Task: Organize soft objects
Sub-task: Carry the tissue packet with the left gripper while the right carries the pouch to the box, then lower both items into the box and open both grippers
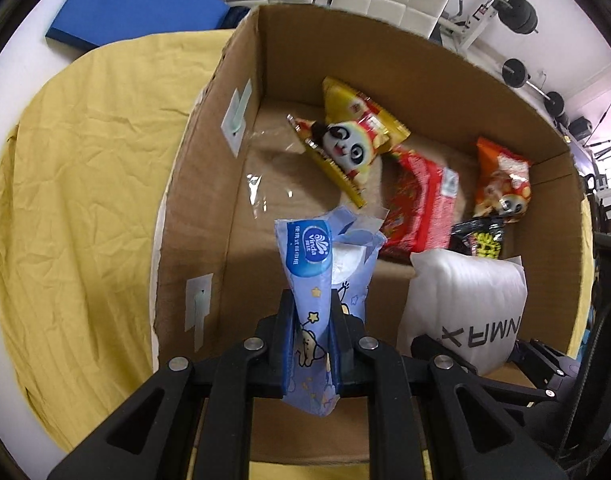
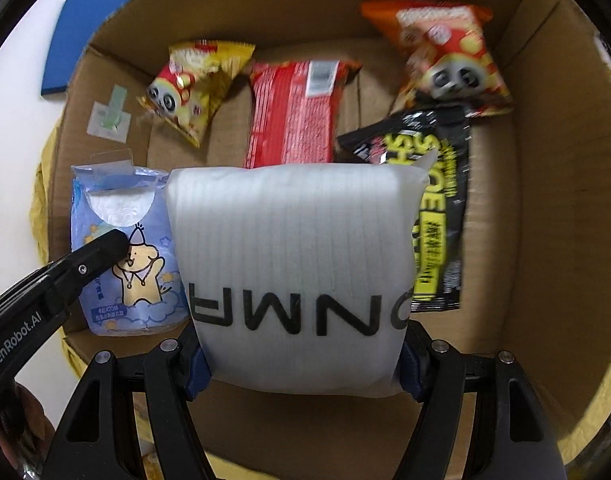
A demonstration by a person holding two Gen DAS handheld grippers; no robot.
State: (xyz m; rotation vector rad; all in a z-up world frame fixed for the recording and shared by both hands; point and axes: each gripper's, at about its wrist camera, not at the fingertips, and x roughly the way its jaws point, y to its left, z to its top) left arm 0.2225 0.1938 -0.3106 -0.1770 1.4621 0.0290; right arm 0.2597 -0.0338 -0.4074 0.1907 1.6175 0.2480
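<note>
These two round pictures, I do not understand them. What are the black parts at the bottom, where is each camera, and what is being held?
There is no robot arm. A person holds a two-finger gripper in each hand, and a fisheye camera on each one looks forward along its fingers, so the pictures look round.

The left wrist view shows the left gripper shut on a blue Vinda tissue pack. The right wrist view shows the right gripper shut on a white foam pouch with black letters.

Both are held over an open cardboard box that stands on a yellow cloth. In the box lie a yellow panda snack bag, a red packet, an orange panda snack bag and a black and yellow packet.
</note>
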